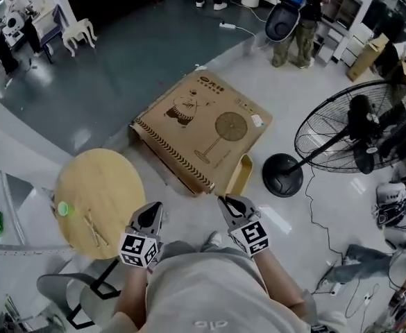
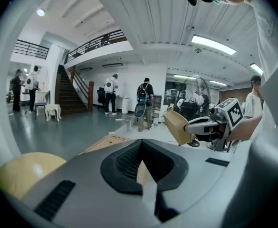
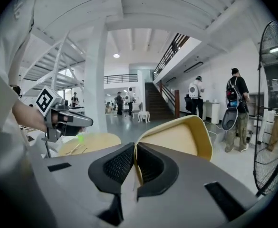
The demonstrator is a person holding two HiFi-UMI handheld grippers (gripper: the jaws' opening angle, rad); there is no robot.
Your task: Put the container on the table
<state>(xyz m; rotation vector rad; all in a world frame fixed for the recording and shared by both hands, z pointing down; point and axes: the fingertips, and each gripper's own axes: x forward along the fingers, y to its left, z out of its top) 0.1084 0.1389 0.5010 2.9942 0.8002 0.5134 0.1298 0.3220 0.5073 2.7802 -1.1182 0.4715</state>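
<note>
1. Container (image 1: 239, 175): pale yellow, shallow, with a rounded rim. It is held on edge, off the counter (image 1: 109, 186), beside the cardboard box (image 1: 203, 127).
2. Right tool (image 1: 225, 201) is clamped on the container wall. Left tool (image 1: 149, 217) is closed and empty.
3. A green item (image 1: 63, 208) and sticks (image 1: 94, 229) lie near the counter's left edge.

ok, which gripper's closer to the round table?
Left. The left gripper sits just off the right edge of the round table; the right gripper, holding the yellow container, is farther right.
</note>
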